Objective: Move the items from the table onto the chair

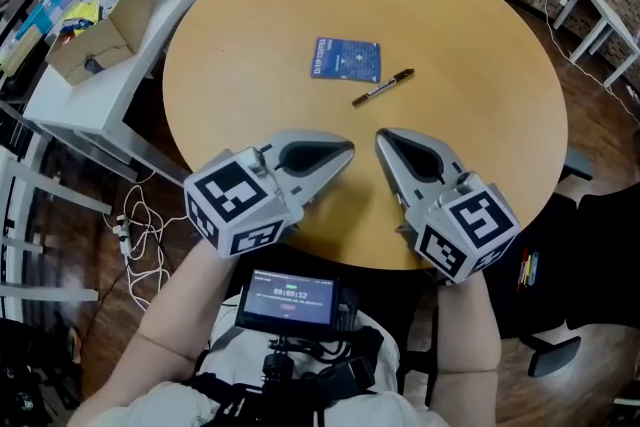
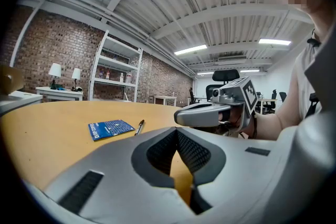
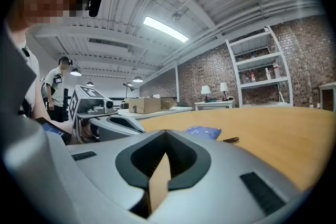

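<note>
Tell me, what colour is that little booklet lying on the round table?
The booklet is blue with white print, and it shows best in the head view.

Blue booklet (image 1: 346,59) beside black pen (image 1: 383,87)

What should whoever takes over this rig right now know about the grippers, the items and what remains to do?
Left gripper: shut, empty, low over the near part of the table.
Right gripper: shut, empty, beside the left one with the tips close together.
Items: the blue booklet lies flat near the table's middle. The pen lies just beside it, on the side nearer the grippers.
Done: nothing; neither item is gripped or lifted.
Left: pick up the booklet and the pen and put them on the black chair to the person's right, which is only partly in view.
</note>
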`<state>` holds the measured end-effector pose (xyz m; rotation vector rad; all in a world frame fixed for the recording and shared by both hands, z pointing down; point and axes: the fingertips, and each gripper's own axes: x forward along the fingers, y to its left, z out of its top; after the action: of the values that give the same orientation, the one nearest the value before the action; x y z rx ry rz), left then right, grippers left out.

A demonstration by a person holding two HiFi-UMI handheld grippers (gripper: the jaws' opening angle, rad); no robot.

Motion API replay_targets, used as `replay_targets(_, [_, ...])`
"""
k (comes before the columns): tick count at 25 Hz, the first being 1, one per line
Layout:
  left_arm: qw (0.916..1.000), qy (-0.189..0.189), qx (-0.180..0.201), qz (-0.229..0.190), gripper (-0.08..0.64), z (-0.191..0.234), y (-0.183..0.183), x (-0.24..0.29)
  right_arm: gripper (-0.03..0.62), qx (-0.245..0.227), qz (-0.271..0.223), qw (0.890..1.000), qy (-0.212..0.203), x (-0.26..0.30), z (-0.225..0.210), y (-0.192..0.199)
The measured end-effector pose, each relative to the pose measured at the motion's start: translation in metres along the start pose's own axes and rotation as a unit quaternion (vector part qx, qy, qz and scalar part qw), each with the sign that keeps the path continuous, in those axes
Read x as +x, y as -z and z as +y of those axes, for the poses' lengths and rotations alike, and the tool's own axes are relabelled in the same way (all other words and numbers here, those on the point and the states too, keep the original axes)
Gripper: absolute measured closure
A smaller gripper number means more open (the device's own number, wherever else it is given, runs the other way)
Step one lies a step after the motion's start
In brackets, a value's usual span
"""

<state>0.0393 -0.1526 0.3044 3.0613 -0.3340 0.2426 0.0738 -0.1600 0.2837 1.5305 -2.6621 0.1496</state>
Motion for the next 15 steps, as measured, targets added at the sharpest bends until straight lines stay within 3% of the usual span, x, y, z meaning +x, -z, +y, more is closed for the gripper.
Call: replay_targets(15, [1.0, -0.001, -0.002, 0.002, 0.558, 0.0006, 0.0017, 0.0001, 0.584, -0.009, 0.0, 1.0, 0.005, 0.0023, -0.0004, 0.0003])
